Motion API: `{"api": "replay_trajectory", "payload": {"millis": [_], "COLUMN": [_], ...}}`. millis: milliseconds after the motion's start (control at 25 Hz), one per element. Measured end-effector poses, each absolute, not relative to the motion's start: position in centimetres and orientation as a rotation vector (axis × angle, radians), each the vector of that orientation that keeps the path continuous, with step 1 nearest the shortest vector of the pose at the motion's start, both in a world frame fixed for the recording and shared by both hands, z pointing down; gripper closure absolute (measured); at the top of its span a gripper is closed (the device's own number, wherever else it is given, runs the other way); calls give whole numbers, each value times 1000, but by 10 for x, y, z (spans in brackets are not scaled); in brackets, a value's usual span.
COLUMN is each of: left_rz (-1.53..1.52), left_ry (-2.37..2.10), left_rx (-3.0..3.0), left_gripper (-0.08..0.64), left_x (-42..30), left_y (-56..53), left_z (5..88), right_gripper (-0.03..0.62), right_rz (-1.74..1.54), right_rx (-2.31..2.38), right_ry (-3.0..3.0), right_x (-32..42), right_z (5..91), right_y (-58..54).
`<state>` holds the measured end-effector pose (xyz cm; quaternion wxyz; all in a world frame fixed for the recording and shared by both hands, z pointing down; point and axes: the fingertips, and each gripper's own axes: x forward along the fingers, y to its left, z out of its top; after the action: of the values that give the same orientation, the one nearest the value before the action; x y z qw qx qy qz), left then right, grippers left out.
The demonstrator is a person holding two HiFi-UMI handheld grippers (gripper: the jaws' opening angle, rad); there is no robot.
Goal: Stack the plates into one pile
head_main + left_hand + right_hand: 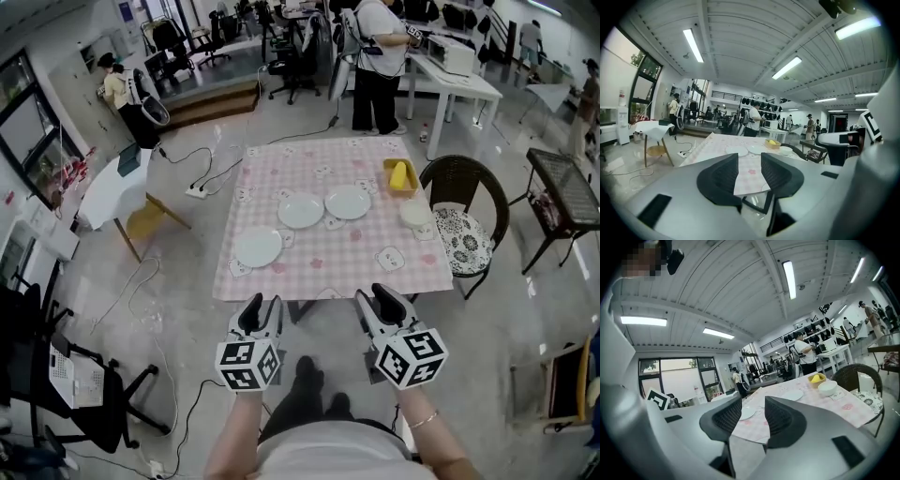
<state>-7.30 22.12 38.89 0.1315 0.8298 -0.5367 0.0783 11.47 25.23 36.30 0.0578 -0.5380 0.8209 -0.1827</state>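
The left gripper point(260, 306) and the right gripper point(380, 296) are held short of the near edge of the counter point(319, 159), each with its jaws well apart and nothing between them. One plate point(258, 247) lies just ahead of the left jaws near that edge, while a second plate point(300, 210) and a third plate point(348, 202) lie side by side farther ahead, between the lines of the two pairs of jaws. A white bowl point(415, 214) sits ahead and right of the right jaws, a yellow tray point(400, 175) beyond it
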Motion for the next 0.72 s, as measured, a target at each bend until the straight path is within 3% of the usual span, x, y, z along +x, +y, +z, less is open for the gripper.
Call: {"api": "replay_trajectory", "payload": {"millis": [720], "left_rz": [248], "left_ry": [-1661], "left_rx": [2313], "left_gripper": [408], "left_x": [-183], "left_y": [66], "left_z": [409], "right_gripper": [449], "right_rz": [-583], "right_rx": [-1505], "right_ry": [2541], "right_x": [23], "right_z": [364], "right_y": [87]}}
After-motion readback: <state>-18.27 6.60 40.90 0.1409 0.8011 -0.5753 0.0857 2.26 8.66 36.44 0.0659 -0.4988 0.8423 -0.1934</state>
